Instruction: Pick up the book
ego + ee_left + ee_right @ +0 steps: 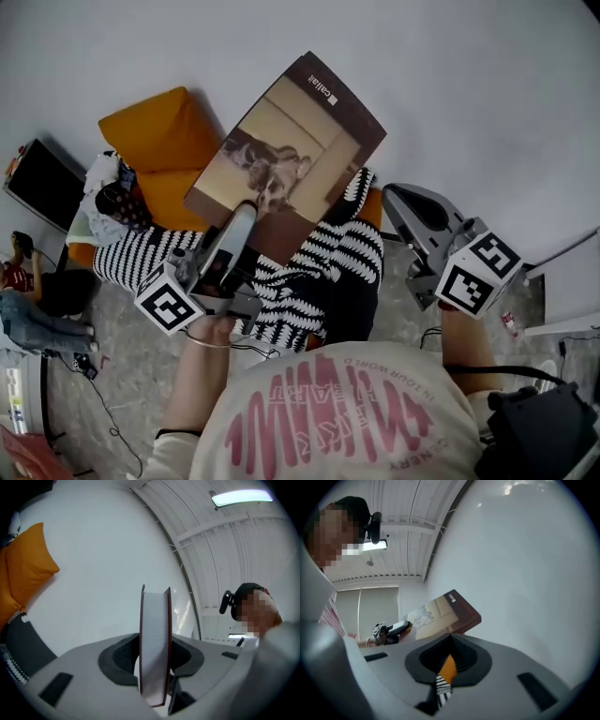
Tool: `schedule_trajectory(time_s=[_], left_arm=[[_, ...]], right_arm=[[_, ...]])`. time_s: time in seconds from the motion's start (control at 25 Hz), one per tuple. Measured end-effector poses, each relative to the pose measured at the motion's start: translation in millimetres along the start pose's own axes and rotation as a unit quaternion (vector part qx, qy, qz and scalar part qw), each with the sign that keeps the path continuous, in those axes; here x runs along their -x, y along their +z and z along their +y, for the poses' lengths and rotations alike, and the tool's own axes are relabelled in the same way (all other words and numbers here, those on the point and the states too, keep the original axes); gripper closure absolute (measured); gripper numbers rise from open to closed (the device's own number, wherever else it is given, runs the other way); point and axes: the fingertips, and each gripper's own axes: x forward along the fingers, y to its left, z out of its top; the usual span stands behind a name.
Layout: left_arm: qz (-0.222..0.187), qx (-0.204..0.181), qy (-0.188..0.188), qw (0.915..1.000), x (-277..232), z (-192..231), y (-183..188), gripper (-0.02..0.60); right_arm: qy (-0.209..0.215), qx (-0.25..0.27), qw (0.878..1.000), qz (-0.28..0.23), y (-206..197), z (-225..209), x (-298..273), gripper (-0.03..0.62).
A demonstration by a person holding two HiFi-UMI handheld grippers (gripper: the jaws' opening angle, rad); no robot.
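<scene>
My left gripper pinches the book by its lower edge, holding it tilted in the air above the orange cushion, with the cover facing up at me. My right gripper, right of that cushion near the striped blanket, has its jaws drawn together on nothing.

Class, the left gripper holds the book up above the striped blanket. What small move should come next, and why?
Probably steady the left gripper with its jaws clamped and end the lift. The book is pinched by one lower edge only and already juts clear of the striped blanket and orange cushion, so it could swing. The right gripper is empty.
</scene>
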Motion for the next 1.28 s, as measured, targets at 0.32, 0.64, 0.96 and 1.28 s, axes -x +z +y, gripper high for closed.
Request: schedule_trajectory(time_s=[0.32, 0.64, 0.96, 1.28], left_arm=[[-0.055, -0.013, -0.045, 0.9974, 29, -43, 41, 0.426], [-0.077, 0.028, -0.05, 0.9954, 30, -35, 41, 0.426], [-0.079, 0.037, -0.081, 0.9929, 30, -42, 42, 0.426], [-0.077, 0.058, -0.088, 0.9914, 27, -44, 41, 0.426]], right_arm=[[0.044, 0.015, 0.999, -0.011, 20, 53, -9, 0.586], [0.044, 0.036, 0.998, -0.003, 17, 55, -7, 0.586], [0.038, 0.032, 0.999, -0.003, 13, 49, -7, 0.586], [0.038, 0.03, 0.999, -0.005, 14, 49, -6, 0.586]])
